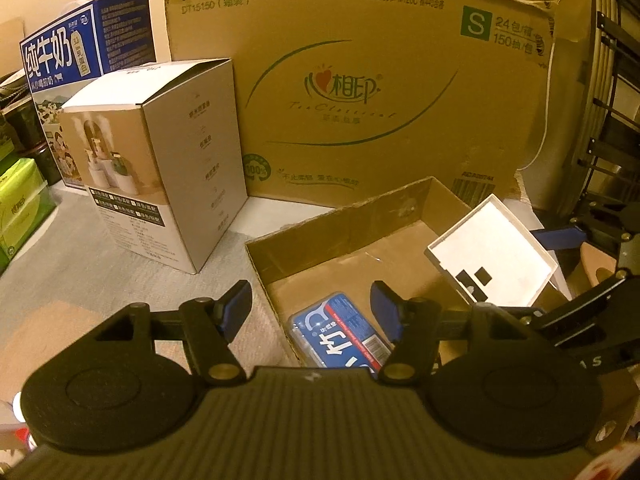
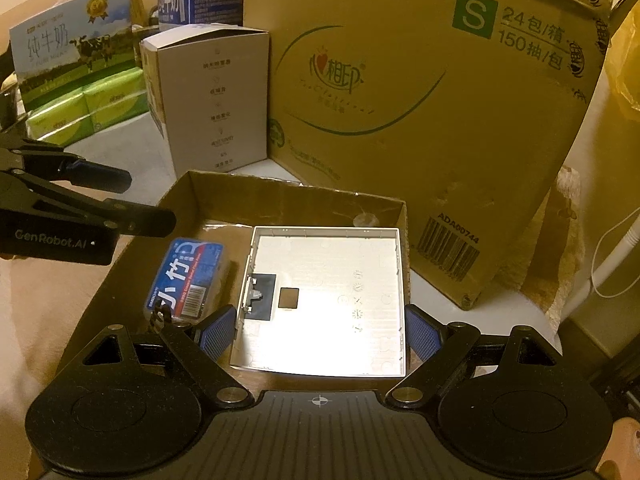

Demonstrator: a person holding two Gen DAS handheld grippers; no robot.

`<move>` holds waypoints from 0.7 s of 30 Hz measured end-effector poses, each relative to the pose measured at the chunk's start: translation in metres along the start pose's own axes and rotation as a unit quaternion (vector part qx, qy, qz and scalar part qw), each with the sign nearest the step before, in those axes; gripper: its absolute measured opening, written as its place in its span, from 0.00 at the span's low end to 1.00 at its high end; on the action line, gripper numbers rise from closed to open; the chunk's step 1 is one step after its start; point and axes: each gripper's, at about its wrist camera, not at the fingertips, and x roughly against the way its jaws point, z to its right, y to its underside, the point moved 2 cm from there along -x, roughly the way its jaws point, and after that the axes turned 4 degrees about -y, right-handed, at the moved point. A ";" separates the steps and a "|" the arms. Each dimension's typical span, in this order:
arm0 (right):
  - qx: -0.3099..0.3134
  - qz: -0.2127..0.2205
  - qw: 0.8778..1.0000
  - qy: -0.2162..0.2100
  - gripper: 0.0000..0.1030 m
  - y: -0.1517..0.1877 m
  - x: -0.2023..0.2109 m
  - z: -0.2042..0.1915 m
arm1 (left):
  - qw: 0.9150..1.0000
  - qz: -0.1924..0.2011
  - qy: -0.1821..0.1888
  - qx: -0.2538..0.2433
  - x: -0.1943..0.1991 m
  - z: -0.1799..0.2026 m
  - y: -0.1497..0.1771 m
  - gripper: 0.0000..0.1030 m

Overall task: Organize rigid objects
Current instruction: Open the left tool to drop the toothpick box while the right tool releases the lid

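The right gripper point(image 2: 318, 332) held a white square plate point(image 2: 324, 300) by its near edge, one blue pad point(image 2: 216, 334) against each side, the plate tilted over the shallow cardboard tray point(image 2: 280, 196). Just left of the plate, at about nine o'clock from it, a blue plastic case point(image 2: 188, 276) lay flat on the tray floor, touching no finger.

The left gripper point(image 1: 312, 312) hung above the tray's near left corner with its jaws apart and nothing between them; the blue case point(image 1: 340, 332) sat below, toward its right finger. In the left wrist view the white plate point(image 1: 492, 252) stood at two o'clock, its far edge lifted above the tray point(image 1: 340, 216).

Beyond the tray, at eleven o'clock, a grey carton point(image 1: 168, 168) stood upright with its top flap open. A large brown shipping box point(image 1: 360, 80) rose directly behind at twelve o'clock. Farther left stood a blue milk box point(image 1: 80, 52), green tissue packs point(image 2: 88, 108) and another milk box point(image 2: 72, 44) with cows on it.
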 end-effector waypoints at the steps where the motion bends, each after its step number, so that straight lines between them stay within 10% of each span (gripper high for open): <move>1: 0.000 0.000 1.000 0.000 0.85 0.000 0.000 0.000 | 1.000 0.001 0.001 0.000 0.001 0.000 0.000 0.61; 21: 0.001 0.024 0.999 0.031 0.91 0.000 0.009 0.005 | 1.000 0.000 -0.002 0.001 0.014 -0.001 0.005 0.61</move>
